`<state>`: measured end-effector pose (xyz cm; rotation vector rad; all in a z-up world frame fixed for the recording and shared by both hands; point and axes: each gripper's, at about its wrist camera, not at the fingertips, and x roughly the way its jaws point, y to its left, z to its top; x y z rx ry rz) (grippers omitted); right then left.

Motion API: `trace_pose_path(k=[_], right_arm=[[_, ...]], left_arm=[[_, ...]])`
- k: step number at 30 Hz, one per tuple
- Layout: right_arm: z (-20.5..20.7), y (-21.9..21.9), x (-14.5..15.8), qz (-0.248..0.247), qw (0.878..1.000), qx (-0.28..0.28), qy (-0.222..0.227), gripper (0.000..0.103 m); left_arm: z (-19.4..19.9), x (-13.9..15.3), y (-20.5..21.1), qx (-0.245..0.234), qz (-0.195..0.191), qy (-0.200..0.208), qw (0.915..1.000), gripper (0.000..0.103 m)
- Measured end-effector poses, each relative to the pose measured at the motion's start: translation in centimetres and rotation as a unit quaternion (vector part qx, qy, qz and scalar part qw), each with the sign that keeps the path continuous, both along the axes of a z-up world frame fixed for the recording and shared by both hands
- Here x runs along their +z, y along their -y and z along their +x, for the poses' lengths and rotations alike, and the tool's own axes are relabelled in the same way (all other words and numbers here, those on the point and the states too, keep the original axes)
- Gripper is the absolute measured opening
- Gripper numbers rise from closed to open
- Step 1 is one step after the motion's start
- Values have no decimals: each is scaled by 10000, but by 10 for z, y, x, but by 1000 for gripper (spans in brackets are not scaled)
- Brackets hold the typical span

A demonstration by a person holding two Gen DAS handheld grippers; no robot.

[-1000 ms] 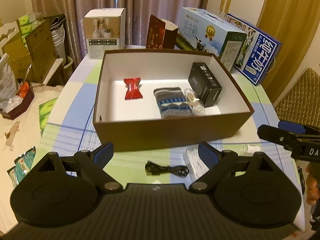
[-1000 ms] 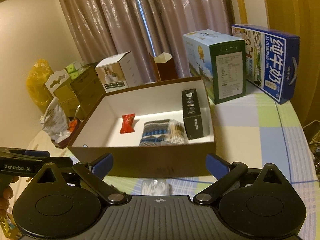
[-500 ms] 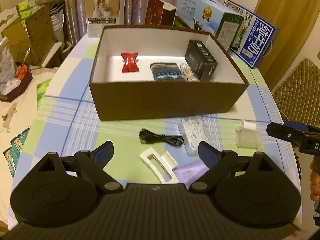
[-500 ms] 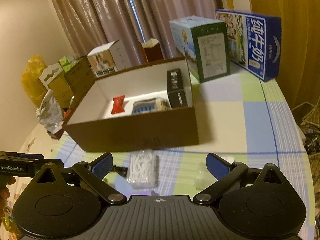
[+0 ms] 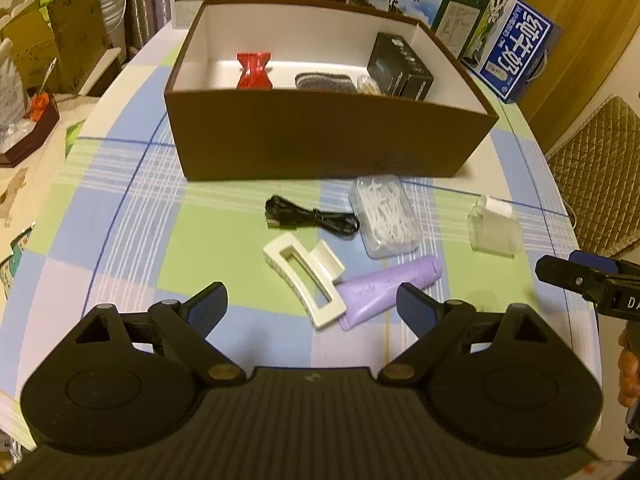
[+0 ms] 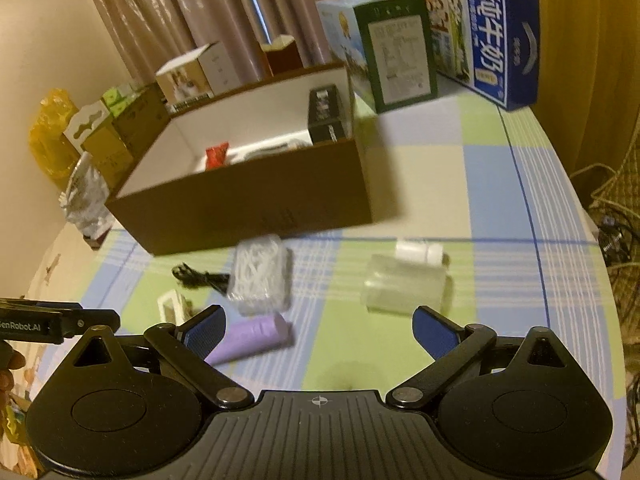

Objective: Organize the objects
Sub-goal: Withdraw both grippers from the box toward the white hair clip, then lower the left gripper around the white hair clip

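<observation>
Readable text from my two wrist cameras

On the blue carton [image 6: 494,40] at my one o'clock I read "纯牛奶" in large white characters. The left gripper's body [image 6: 28,325], at nine o'clock in my right view, reads "enRobot.AI". The right gripper's body [image 5: 624,300], at three o'clock in my left view, shows only "DA". Other labels are too small.

Cable [image 5: 312,218], clip [image 5: 304,278] and tube [image 5: 386,290] before box [image 5: 320,144] (items inside).
</observation>
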<state>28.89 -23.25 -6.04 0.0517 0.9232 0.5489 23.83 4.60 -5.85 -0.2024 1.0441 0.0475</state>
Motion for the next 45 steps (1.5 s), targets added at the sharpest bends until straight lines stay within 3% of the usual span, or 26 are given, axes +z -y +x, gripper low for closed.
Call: trace_pose_path(k=[20, 29, 35, 45], right_arm=[[11, 16, -33, -327, 9983, -346, -326, 97], [21, 22, -40, -390, 9970, -544, -391, 97], [26, 25, -43, -433, 9962, -616, -437, 97], [33, 31, -49, -521, 9944, -749, -529, 97]], left_arm=[[11, -37, -1, 279, -149, -159, 9994, 88], [38, -70, 0, 330, 19, -252, 9991, 87], [50, -84, 1, 184, 218, -231, 9993, 79], [43, -88, -42, 174, 530, -307, 9980, 75]])
